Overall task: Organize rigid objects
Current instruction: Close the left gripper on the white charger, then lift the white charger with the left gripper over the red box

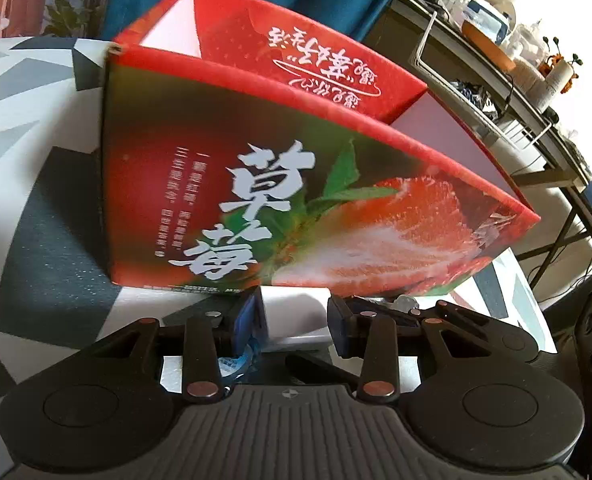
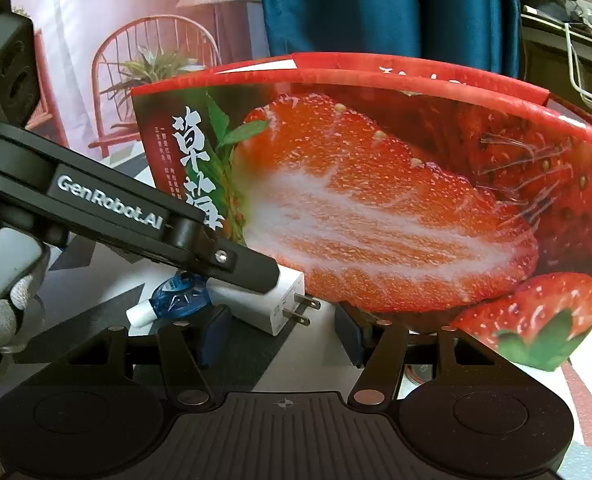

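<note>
Charger (image 2: 269, 302) sits between left gripper (image 1: 296, 316) fingers.

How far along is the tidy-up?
Early. Done: nothing visibly packed; strawberry box shows only bare inner walls. In hand: left claw grips the white charger. Left: blue item beside it on the table; right claw open, empty.

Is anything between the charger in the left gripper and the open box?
Only the box's near wall. The left gripper holds the white charger low against its base, so the charger must go up over the rim.
</note>
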Tool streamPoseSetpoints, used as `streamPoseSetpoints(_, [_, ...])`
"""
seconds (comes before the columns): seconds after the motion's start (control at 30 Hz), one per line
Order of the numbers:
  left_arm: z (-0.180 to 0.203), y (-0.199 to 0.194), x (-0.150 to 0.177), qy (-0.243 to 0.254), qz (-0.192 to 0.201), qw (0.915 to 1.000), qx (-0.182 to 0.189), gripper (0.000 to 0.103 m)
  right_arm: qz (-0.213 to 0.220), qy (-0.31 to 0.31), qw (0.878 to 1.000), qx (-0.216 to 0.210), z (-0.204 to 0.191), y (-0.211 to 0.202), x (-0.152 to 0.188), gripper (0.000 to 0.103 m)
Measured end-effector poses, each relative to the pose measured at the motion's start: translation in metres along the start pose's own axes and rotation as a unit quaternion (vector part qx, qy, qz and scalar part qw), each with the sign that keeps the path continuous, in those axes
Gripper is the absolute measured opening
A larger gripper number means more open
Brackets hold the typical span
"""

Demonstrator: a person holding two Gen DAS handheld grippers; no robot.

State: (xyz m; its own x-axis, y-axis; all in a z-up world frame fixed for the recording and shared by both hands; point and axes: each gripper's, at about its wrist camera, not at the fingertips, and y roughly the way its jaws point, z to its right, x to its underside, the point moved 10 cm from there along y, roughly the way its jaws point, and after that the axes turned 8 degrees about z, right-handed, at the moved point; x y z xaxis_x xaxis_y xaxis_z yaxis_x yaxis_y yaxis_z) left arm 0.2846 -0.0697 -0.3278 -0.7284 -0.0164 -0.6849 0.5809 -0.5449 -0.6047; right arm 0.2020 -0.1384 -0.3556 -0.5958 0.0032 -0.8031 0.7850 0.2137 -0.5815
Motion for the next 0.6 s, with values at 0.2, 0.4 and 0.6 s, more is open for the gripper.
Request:
streamPoseSetpoints(0.2, [0.007, 0.007, 0.007, -0.002, -0.001, 1.0000, 0.004, 0.044, 0.007, 0.007, 1.000, -0.007, 0.004, -0.006, 0.002, 0.052])
streamPoseSetpoints(0.4, [0.011, 0.006, 0.011, -0.004, -0.001, 1.0000, -0.004, 0.044, 0.010, 0.010, 1.000, -0.009, 0.008, -0.011, 0.003, 0.052])
streamPoseSetpoints(0.6, [0.013, -0.010, 0.014, -0.008, 0.006, 1.0000, 0.002, 0.044, 0.022, -0.001, 1.000, 0.000, 0.000, -0.023, 0.003, 0.052])
